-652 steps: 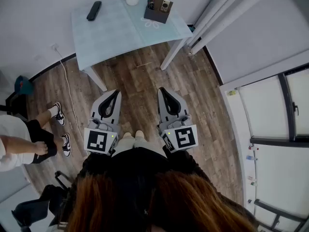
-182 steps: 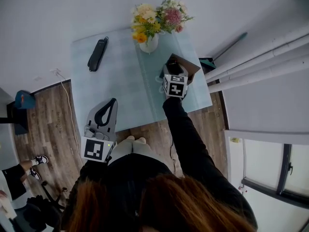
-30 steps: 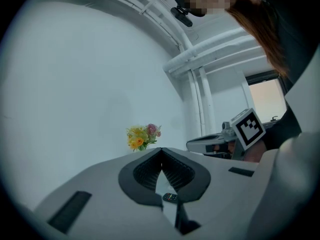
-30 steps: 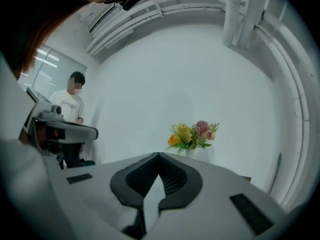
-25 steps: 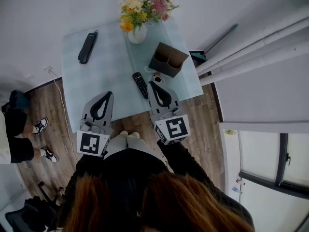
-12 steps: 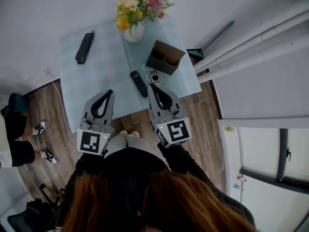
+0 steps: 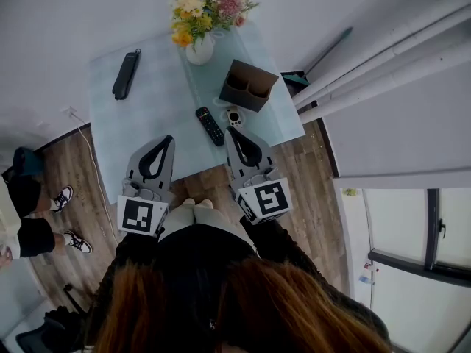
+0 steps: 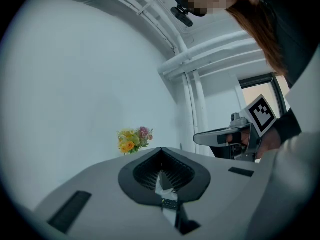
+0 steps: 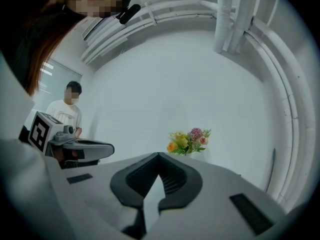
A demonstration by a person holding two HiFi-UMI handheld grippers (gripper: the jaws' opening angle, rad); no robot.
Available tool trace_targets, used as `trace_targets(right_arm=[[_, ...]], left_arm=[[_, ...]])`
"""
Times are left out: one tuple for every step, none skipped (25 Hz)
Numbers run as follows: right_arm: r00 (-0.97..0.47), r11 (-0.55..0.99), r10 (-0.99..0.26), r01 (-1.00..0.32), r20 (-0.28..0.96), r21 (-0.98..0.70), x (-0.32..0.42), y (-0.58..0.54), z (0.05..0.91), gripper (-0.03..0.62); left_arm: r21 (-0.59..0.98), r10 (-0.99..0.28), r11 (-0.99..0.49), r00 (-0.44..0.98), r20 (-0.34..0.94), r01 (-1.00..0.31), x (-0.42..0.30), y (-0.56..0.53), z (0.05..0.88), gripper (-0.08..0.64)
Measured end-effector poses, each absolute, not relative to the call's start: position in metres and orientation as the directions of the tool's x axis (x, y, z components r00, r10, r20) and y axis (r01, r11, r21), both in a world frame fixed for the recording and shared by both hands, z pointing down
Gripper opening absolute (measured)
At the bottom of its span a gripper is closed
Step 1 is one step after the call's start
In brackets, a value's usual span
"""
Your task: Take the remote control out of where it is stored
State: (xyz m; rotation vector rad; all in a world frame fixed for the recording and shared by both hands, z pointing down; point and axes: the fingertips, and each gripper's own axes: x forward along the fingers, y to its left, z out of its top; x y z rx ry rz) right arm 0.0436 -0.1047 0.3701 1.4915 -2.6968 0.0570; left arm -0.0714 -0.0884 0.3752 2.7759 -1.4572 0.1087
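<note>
Hovering level, side by side at the tabletop's (image 7: 151,112) near edge, the left tongs (image 7: 163,141) and right tongs (image 7: 235,132) are both closed on nothing. The remote control (image 7: 210,126) lies flat on the tabletop, outside the brown box (image 7: 248,85).

Home-like living room: wood floor (image 7: 313,169), pale table (image 7: 158,103), flower vase (image 7: 199,49).

Table (image 7: 154,109): pale blue-green, faint check pattern.
On table: remote control (image 7: 210,126) black; handset (image 7: 126,74) at far left, black; box (image 7: 248,87) dark brown; vase (image 7: 199,52) white; flowers (image 7: 210,6) yellow, orange, pink.
Floor (image 7: 309,168) beside table: brown wood grain.
Left gripper (image 7: 167,139), right gripper (image 7: 229,132): grey, black-lined; cubes white with black squares.
</note>
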Motion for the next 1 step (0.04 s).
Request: trace_targets(right_arm=[[-0.529,0.53,-0.846,-0.848,0.07,-0.004,0.0439,-0.105,0.3703,0.014]], left_arm=[[-0.028,-0.821,-0.569,0.567,0.063,-0.822,-0.0711,-0.0884,0.3751,0.005]])
